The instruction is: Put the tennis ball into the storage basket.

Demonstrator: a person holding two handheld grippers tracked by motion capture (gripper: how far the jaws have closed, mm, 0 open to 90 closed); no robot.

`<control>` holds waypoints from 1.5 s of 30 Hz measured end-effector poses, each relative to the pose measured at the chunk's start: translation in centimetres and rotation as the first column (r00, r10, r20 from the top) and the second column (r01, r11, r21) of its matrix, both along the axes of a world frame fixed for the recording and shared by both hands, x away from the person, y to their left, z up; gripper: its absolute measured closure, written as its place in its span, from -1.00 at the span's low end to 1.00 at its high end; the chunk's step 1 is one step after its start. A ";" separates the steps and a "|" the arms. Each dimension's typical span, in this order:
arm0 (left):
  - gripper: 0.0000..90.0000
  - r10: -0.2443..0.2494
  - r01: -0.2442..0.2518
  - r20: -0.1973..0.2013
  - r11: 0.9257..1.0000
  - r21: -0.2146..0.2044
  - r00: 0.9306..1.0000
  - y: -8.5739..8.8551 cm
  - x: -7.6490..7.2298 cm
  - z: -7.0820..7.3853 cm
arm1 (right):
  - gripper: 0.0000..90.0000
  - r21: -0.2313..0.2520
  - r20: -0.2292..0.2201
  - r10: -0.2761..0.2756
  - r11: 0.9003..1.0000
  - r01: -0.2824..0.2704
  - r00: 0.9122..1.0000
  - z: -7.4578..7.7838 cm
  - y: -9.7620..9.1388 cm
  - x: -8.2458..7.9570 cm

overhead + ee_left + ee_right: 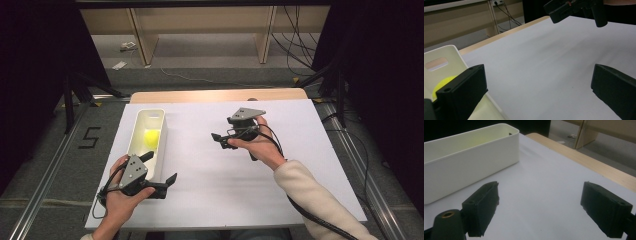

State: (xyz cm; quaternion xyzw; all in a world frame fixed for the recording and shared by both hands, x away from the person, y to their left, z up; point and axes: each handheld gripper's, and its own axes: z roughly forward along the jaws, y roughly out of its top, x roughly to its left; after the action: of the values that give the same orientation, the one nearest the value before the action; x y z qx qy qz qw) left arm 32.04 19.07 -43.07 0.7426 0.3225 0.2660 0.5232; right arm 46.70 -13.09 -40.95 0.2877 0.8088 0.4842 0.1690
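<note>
A long white bin (150,120) lies on the white table (280,190), towards its left side, and everything else can be placed from it. Inside the bin, roughly at its middle, sits a yellow ball (151,137); in the left gripper view the ball (442,83) peeks out behind one black jaw, below the handle slot in the bin's end wall (446,53).

The left tongs (162,172) are held in the person's left hand (122,200) just beside the near end of the bin, at its right wall. Their jaws stand spread wide with nothing between them, one over the bin's edge and the other out over bare table.

The right tongs (220,140) are well to the right of the bin, held above the table in the person's right hand (260,147), a cream sleeve (315,200) running back from it. They point towards the bin, whose long side wall (466,170) shows ahead in the right gripper view. These jaws are also spread apart and empty, with only the table surface between them. From the left gripper view the right tongs (556,12) hang above the far part of the table.
</note>
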 end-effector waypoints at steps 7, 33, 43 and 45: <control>-1.00 0.000 0.000 0.000 1.000 0.002 1.000 0.0 0.0 0.0 | -0.65 0.008 0.003 -0.027 1.000 0.027 1.000 0.0 -1.7 -0.6; -1.00 0.006 -0.006 0.001 1.000 0.000 1.000 0.0 0.0 0.0 | -0.66 0.017 0.011 -0.080 0.997 0.080 0.997 0.0 -6.0 -2.7; -1.00 0.009 -0.009 0.002 1.000 -0.002 1.000 0.1 0.0 0.0 | -0.66 0.012 0.009 -0.090 0.996 0.090 0.996 -0.1 -7.2 -3.6; -1.00 0.010 -0.010 0.002 1.000 -0.002 1.000 0.1 0.0 0.0 | -0.65 0.013 0.010 -0.094 0.996 0.093 0.996 -0.2 -7.5 -3.7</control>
State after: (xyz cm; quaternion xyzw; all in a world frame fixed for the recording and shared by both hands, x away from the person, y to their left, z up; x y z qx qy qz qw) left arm 32.07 19.12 -43.03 0.7401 0.3262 0.2688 0.5230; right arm 42.99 -20.56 -41.12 0.3238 0.7904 0.4825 0.1938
